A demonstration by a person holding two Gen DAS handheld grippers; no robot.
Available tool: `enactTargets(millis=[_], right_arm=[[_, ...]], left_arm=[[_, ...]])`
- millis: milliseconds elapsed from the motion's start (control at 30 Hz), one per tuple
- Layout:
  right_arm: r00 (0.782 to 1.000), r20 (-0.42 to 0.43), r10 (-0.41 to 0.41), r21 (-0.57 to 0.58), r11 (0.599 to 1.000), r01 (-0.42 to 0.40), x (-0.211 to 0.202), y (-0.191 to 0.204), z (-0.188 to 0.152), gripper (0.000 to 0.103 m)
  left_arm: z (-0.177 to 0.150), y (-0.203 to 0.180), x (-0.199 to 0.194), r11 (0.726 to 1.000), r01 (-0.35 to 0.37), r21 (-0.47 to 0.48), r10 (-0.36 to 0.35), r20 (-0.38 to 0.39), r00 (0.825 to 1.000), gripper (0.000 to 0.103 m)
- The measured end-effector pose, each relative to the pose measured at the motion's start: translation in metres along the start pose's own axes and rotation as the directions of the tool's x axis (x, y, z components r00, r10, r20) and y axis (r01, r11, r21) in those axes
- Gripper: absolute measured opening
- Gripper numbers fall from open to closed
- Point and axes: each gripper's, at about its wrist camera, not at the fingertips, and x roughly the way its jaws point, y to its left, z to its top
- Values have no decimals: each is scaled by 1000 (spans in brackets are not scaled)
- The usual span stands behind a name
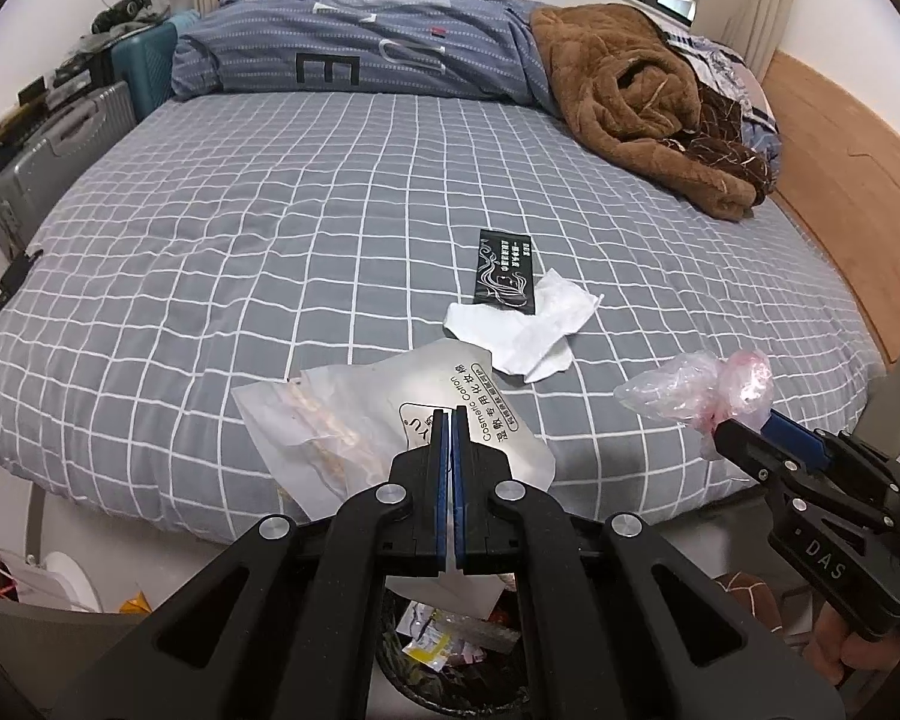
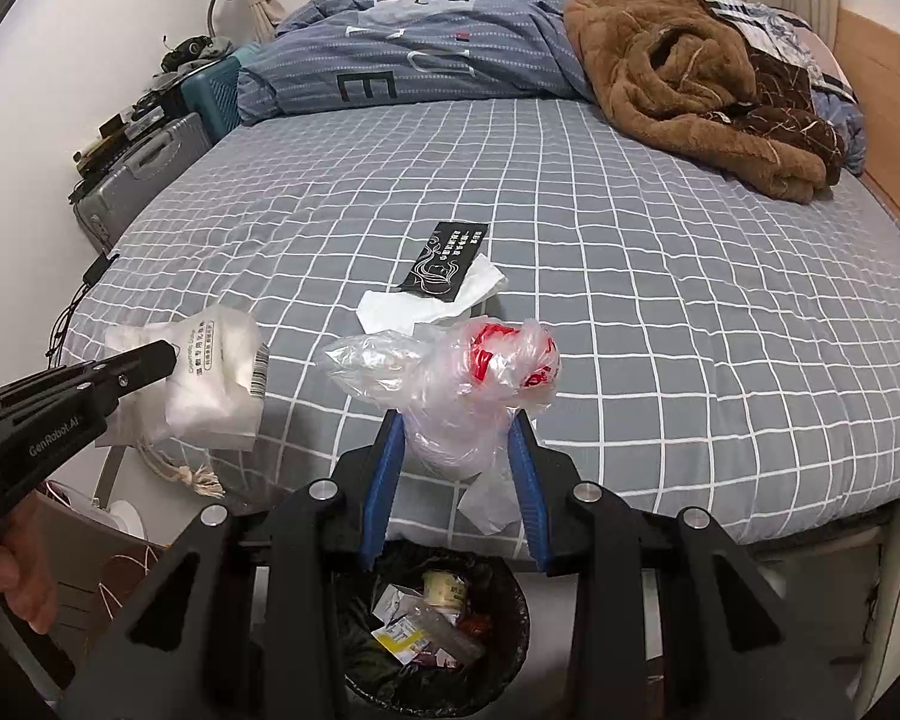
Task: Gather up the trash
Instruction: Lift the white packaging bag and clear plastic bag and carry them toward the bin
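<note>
My left gripper [image 1: 452, 420] is shut on a white cosmetic-cotton bag [image 1: 354, 414], held past the bed's front edge; the bag also shows in the right wrist view [image 2: 216, 378] with a drawstring hanging. My right gripper [image 2: 459, 426] is shut on a crumpled clear plastic bag with red print [image 2: 468, 378], held above the trash bin [image 2: 510, 630]; that bag also shows in the left wrist view [image 1: 708, 390]. A white tissue [image 1: 528, 324] and a black wrapper [image 1: 506, 264] lie on the bed.
The bed has a grey checked sheet [image 1: 270, 240]. A brown blanket [image 1: 648, 102] and a blue duvet [image 1: 354, 42] lie at the far end. Suitcases [image 1: 60, 150] stand left of the bed. A wooden headboard [image 1: 846, 198] is on the right. The bin holds wrappers.
</note>
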Motion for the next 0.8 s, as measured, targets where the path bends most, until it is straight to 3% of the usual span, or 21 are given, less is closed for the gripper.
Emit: enactTargets(millis=[800], right_arm=[[999,35,12,10,1000,-13,-48,10,-54,34]], left_arm=[[-59,-17,-50,999,39,27,-40,23,999,0]])
